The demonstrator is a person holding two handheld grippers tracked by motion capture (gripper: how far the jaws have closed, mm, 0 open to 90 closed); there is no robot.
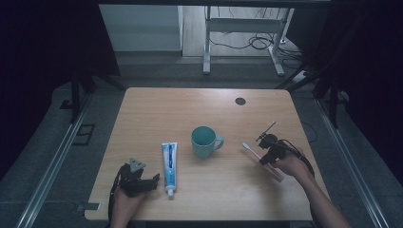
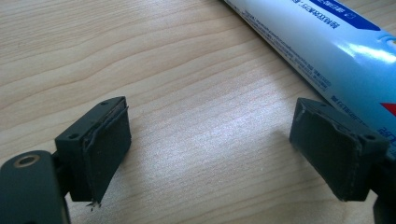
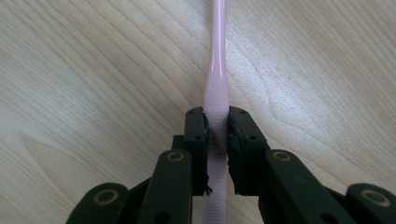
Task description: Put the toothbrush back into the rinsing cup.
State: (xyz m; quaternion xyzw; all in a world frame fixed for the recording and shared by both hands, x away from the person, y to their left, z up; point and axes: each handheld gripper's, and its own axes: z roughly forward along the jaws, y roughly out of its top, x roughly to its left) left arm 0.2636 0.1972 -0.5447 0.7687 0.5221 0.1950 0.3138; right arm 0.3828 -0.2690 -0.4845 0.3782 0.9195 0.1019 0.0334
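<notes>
- A pale pink toothbrush (image 3: 215, 100) is seen at centre frame, clamped at its handle, stretched straight towards the top edge, lying low over the worktop (image 3: 93, 70).

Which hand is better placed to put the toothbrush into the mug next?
Right. The right gripper is already shut on the pink toothbrush, just right of the green mug in the high view. The left gripper is open, beside the toothpaste tube.
</notes>
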